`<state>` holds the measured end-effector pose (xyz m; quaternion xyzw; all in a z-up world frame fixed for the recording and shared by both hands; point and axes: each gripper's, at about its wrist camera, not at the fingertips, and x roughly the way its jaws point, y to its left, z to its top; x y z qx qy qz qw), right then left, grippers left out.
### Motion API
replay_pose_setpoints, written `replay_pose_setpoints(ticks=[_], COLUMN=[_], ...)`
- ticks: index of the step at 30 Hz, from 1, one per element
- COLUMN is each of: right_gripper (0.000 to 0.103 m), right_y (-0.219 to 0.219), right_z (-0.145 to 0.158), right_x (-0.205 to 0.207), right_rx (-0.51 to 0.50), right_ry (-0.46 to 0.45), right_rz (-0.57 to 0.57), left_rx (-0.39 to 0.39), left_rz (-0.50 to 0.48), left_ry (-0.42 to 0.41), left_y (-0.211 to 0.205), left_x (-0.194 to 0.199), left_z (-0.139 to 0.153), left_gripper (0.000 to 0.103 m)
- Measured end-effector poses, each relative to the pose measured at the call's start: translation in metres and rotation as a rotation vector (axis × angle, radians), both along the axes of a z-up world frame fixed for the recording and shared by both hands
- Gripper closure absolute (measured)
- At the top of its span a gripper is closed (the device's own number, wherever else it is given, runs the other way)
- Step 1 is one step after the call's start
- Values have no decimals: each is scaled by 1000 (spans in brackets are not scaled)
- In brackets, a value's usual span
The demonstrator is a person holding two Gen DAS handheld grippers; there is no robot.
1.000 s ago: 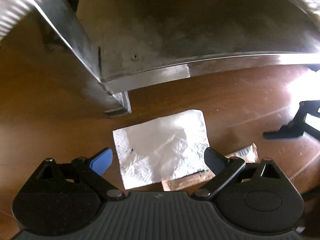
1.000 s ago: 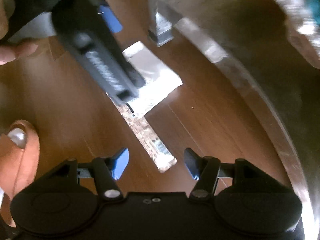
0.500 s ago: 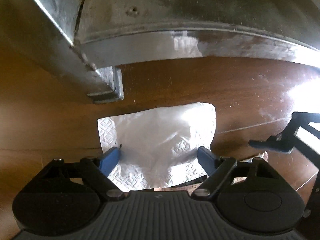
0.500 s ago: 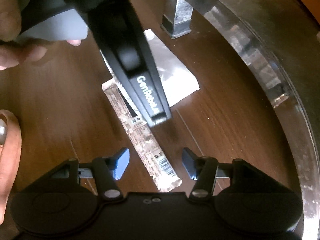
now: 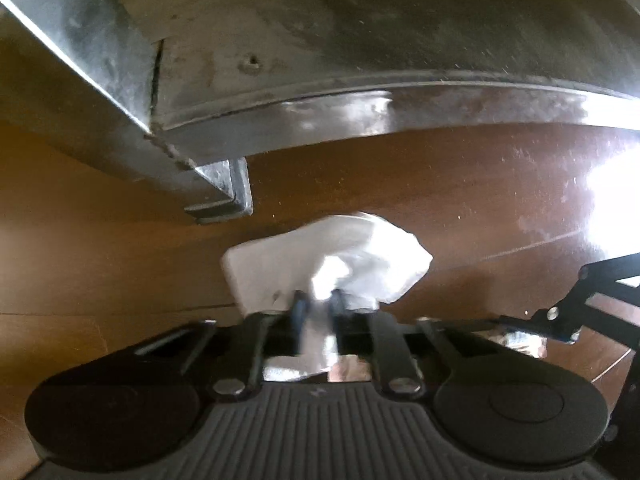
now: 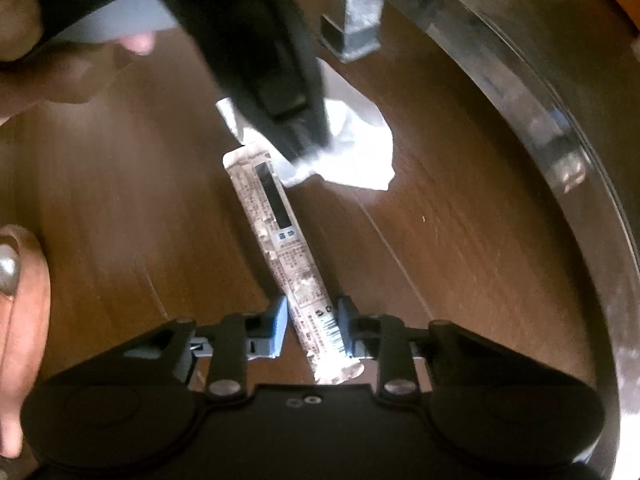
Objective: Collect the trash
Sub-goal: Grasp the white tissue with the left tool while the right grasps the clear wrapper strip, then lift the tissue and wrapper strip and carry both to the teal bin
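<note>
Napkin (image 5: 332, 256), flat a moment ago, is now bunched and pinched in the left gripper (image 5: 318, 304), while the right gripper (image 6: 312, 324) is closing around the wrapper (image 6: 288, 256) on the floor (image 6: 120, 208), so both pieces look ready to lift.

Two pieces of trash lay on the wooden floor (image 6: 460, 240): one crumpled white napkin (image 5: 360, 256) and one long printed foil wrapper (image 6: 286, 256), its far end touching the napkin. Two grippers were in view, the left gripper (image 5: 319, 304) and the right gripper (image 6: 313, 326), each with two fingers. One metal table leg (image 5: 218, 196) stood on the floor just beyond the napkin, under one curved metal rim (image 5: 400, 112). Two hands showed at the left edge of the right wrist view, one hand (image 6: 40, 48) near the top corner and one further hand (image 6: 20, 312) lower down.
</note>
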<state>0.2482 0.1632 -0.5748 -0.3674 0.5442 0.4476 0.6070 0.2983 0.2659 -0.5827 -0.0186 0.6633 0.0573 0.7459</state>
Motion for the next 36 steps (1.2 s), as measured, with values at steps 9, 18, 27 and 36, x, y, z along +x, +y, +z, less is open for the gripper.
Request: replay_pose_setpoints(ticks=[9, 18, 27, 36], right_gripper=[82, 86, 86, 86], right_y=[-32, -87, -134, -195], right_z=[31, 112, 220, 340], right_x=[2, 5, -3, -27], right_rx=[-40, -21, 86, 231], right_ry=[30, 18, -16, -142], right_rz=[-121, -325, -554, -671], left_rx=[-12, -21, -19, -2], left_rz=[-36, -178, -391, -467], left_ry=[-6, -49, -154, -284], left_y=[-10, -32, -70, -121], left_x=[-8, -27, -32, -45], left_z=[34, 105, 198, 307], left_gripper=[98, 98, 98, 98])
